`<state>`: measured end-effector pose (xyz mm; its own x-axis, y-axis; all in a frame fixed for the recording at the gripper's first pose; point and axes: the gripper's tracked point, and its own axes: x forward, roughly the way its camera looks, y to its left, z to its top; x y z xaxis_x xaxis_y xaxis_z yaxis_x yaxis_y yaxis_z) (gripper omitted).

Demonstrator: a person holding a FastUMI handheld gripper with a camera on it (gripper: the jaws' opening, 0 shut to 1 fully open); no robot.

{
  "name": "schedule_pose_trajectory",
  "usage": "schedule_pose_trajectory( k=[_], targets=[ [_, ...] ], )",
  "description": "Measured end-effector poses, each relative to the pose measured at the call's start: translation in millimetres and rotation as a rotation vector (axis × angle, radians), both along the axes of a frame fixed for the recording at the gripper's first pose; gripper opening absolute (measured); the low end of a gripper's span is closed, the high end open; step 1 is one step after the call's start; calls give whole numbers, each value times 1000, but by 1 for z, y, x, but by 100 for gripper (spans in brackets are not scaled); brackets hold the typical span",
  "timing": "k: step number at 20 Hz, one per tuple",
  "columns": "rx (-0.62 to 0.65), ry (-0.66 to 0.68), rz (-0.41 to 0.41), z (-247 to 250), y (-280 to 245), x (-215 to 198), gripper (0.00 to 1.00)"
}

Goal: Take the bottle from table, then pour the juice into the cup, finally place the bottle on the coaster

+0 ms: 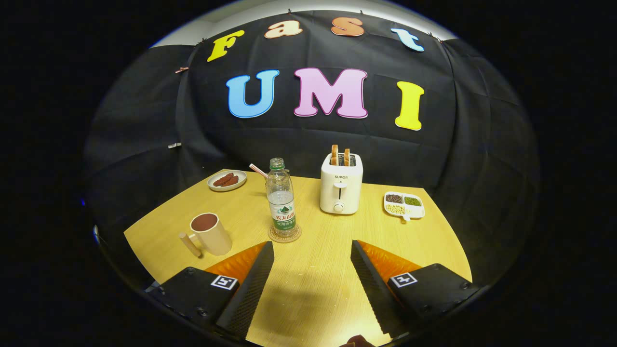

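gripper point(312, 250) spread wide, holding nothing | bottle point(281, 202) upright on coaster point(284, 234), just ahead of fingers, cup point(210, 233) beside | we judge it light, thin-walled, slick; we'd grip mid-body at label

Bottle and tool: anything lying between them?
Nothing: in the gripper view, bare table lies between the open tool and the bottle on its coaster.

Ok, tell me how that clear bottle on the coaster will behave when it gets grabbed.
The bottle looks tall, narrow and partly filled, so it is probably light and apt to tip if nudged high. Its thin clear wall will likely dent under a firm squeeze. With no cap visible, tilting may spill. It stands on the coaster; the claw is open, fingers short of it.
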<state>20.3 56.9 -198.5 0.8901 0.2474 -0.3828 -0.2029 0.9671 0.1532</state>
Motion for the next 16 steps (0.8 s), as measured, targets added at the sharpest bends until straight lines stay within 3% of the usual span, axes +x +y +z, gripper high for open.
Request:
schedule_pose_trajectory(
  k=[6, 16],
  targets=[
    [-45, -40, 43, 11, -9, -4, 97],
    [-46, -51, 48, 10, -17, -11, 96]
  ],
)
